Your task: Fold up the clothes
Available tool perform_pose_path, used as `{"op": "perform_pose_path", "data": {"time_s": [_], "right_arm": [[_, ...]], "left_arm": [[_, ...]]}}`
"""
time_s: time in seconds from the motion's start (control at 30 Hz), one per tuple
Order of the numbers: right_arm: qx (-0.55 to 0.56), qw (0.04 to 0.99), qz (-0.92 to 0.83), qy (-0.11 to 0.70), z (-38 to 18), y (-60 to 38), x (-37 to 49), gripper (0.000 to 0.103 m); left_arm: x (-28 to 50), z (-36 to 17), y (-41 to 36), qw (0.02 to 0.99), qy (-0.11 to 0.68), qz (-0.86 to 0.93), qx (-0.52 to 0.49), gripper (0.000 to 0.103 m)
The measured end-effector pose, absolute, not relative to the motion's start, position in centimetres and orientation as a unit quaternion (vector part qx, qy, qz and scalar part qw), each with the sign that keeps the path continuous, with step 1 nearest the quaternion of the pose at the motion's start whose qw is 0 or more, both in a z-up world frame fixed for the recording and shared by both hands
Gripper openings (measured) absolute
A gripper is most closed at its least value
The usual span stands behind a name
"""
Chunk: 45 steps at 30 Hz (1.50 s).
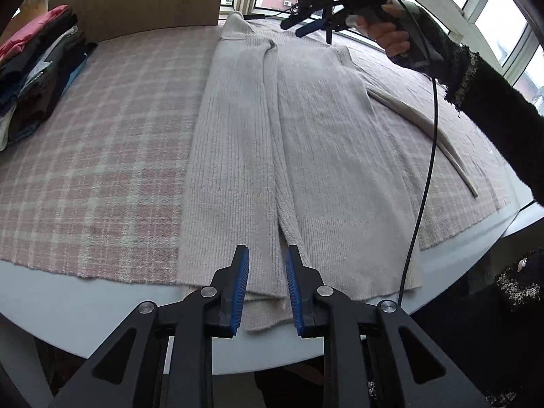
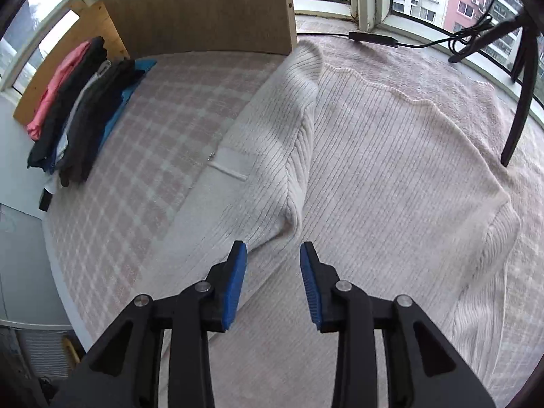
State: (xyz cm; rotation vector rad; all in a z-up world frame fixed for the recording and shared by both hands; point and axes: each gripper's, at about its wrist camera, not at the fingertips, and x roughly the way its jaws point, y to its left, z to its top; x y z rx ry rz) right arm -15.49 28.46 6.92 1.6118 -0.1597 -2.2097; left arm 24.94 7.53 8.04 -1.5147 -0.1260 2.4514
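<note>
A cream ribbed sweater (image 1: 323, 142) lies flat on a pink plaid cloth (image 1: 102, 153), one sleeve (image 1: 273, 129) folded lengthwise down its middle. My left gripper (image 1: 267, 255) hovers over the sweater's near hem, open, nothing pinched between its blue pads. My right gripper (image 1: 291, 29), held by a hand in a dark sleeve, hangs above the far collar end. In the right wrist view it (image 2: 273, 248) stands open just above the sweater (image 2: 391, 170), next to the folded sleeve (image 2: 295, 129), with no cloth between the fingers.
A stack of folded clothes (image 1: 37, 74) (image 2: 78, 112) sits at the left of the cloth. A wooden board (image 2: 204, 6) stands behind. A black cable (image 1: 425, 170) hangs from the right gripper. A dark stand leg (image 2: 520, 102) rests at the right. The table's white edge (image 1: 102, 299) is near.
</note>
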Motion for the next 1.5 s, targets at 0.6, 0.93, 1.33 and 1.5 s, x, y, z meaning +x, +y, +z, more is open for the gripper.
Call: {"op": "perform_pose_path", "data": {"time_s": [0.6,0.93,1.33,1.5], "right_arm": [[0.561,-0.045,-0.814,-0.145,9.6,56.7,4.7,0.042],[0.589,-0.074,-0.795,-0.124,5.4,59.5,18.4,0.042],[0.596,-0.069,-0.800,-0.004,4.8,57.2,17.9,0.006],[0.611,0.025,-0.788,0.068,7.9,52.4,21.3,0.009]], "left_arm": [[22.1,9.8,14.7,0.251,-0.014,0.825,-0.507,0.020],[21.5,8.9,20.6,0.317,0.017,0.787,-0.529,0.020],[23.9,10.6,20.2,0.313,0.044,0.793,-0.521,0.020],[25.9,10.4,20.4,0.319,0.043,0.793,-0.517,0.020]]}}
